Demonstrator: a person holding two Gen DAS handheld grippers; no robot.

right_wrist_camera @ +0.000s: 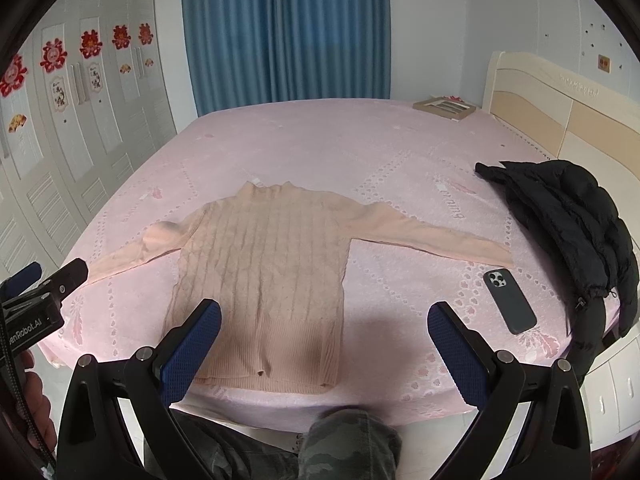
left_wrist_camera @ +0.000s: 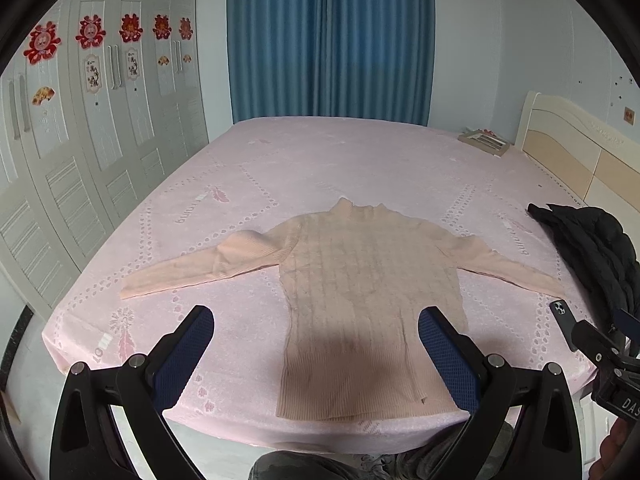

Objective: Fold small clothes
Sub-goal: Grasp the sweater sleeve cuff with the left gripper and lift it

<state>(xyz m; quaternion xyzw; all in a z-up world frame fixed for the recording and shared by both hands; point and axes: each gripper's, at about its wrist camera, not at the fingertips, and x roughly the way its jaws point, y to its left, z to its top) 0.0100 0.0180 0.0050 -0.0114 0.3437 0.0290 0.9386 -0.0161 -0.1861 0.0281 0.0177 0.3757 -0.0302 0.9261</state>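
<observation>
Bedroom: pink bed fills both views, blue curtain behind, white wardrobe to the left, headboard at right.
Sweater: pink knit sweater lies flat, front up, at the bed's near edge, hem toward the person, collar toward the far edge.
Sleeves: both spread out sideways, left sleeve toward the left edge, right sleeve toward the headboard side; neither folded in.
Left gripper: jaws wide open, nothing held, hovering over the hem area.
Right gripper: jaws wide open, empty, over the hem's right side.
Clutter: phone just beyond the right cuff; black jacket at the bed's right edge; box in the far right corner.
Progress: looks like zero folds done; garment is only laid out.
Left to do: likely sleeves in, then body folded up.
</observation>
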